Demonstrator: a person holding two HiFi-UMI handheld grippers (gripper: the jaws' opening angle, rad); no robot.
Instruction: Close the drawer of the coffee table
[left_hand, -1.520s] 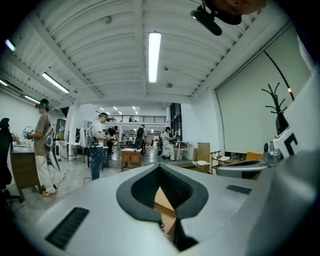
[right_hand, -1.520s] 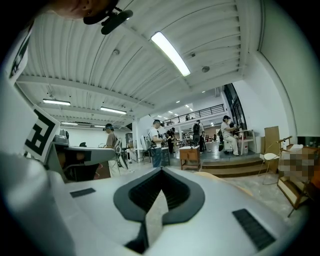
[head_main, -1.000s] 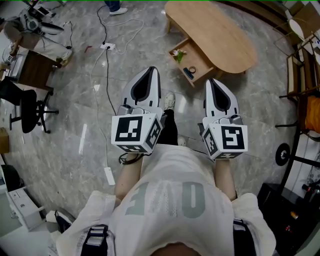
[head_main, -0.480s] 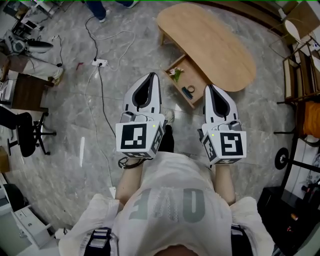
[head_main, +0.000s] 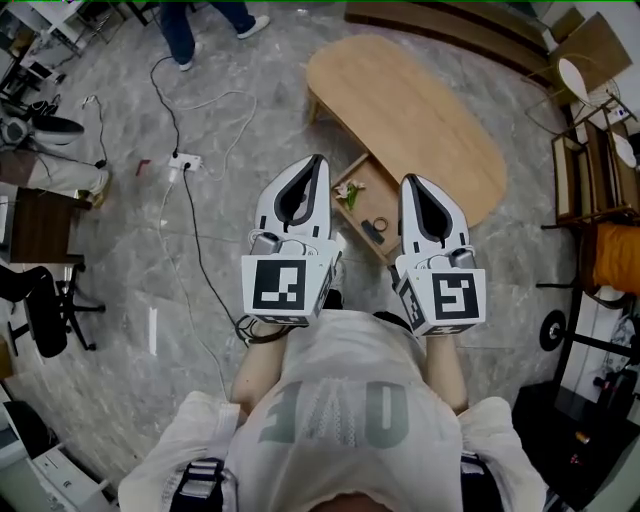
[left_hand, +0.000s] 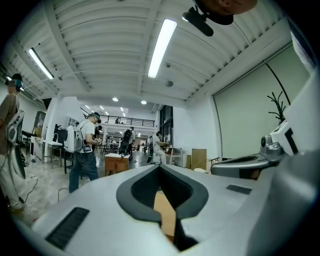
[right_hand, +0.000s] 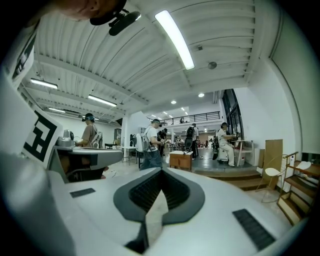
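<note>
The oval wooden coffee table (head_main: 420, 115) stands on the grey marble floor ahead of me. Its drawer (head_main: 372, 208) is pulled out toward me and holds a small green-and-pink sprig (head_main: 348, 194) and a dark small object (head_main: 374, 229). My left gripper (head_main: 316, 160) is held level with its jaws shut and empty, its tip just left of the drawer. My right gripper (head_main: 411, 181) is also shut and empty, with its tip over the drawer's right side near the table edge. In the left gripper view the shut jaws (left_hand: 160, 167) let a strip of wood show through. The right gripper view shows its jaw tips (right_hand: 161, 170) together.
A power strip (head_main: 181, 160) and cables lie on the floor at the left. A person's legs (head_main: 205, 22) stand at the top. An office chair (head_main: 42, 308) is far left, wooden shelving (head_main: 588, 170) and an orange cushion (head_main: 612, 255) at the right. People stand far off in both gripper views.
The table and its open drawer have come nearer and lower in the head view as I walked forward. Both grippers now reach the drawer's front and stayed shut.
</note>
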